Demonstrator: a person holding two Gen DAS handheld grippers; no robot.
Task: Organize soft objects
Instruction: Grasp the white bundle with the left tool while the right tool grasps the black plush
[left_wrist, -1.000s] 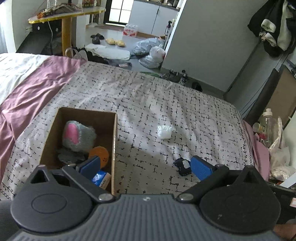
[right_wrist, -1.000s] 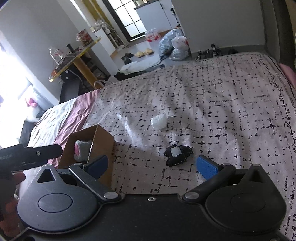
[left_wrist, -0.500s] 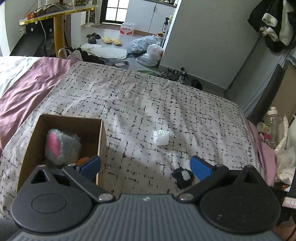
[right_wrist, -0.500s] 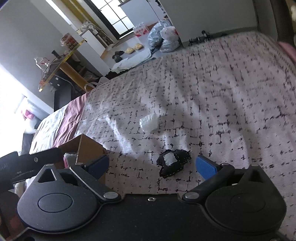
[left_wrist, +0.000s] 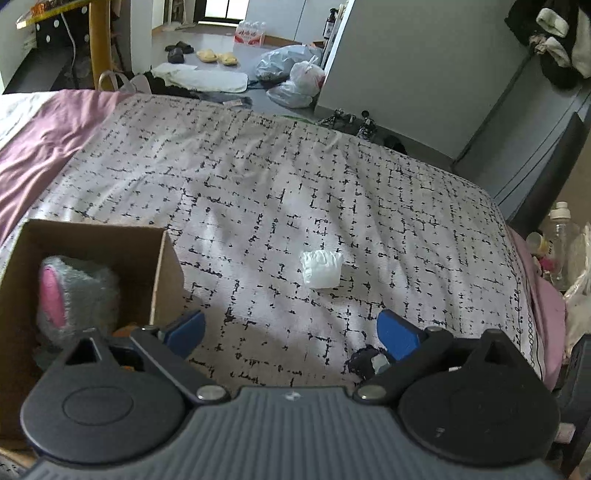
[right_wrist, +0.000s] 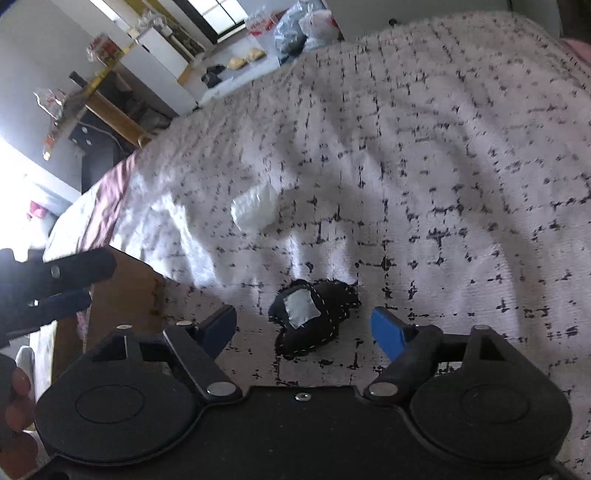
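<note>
1. The bed (left_wrist: 280, 192), with its black-and-white checked cover, now fills more of both wrist views than a second ago: both hands have come down toward it.
2. The box (left_wrist: 162, 266) sits at the bed's near left; a grey-and-pink plush (left_wrist: 74, 295) already lies inside. It has slid to the left edge of the left view.
3. The right tongs (right_wrist: 304, 326) have dropped over the black pouch (right_wrist: 314, 317), which now lies between the blue pads. The jaws are closing from wide apart, but the pads are not yet touching it. This looks like the start of a grab, with the box as the likely target.
4. The left tongs (left_wrist: 291, 332) stand apart and empty, with the box wall beside the left pad.
5. The white packet (left_wrist: 320, 268) lies untouched mid-bed, beyond the pouch, probably next.
6. Writing: the pouch has a pale patch, but no text is readable; none elsewhere either.
</note>
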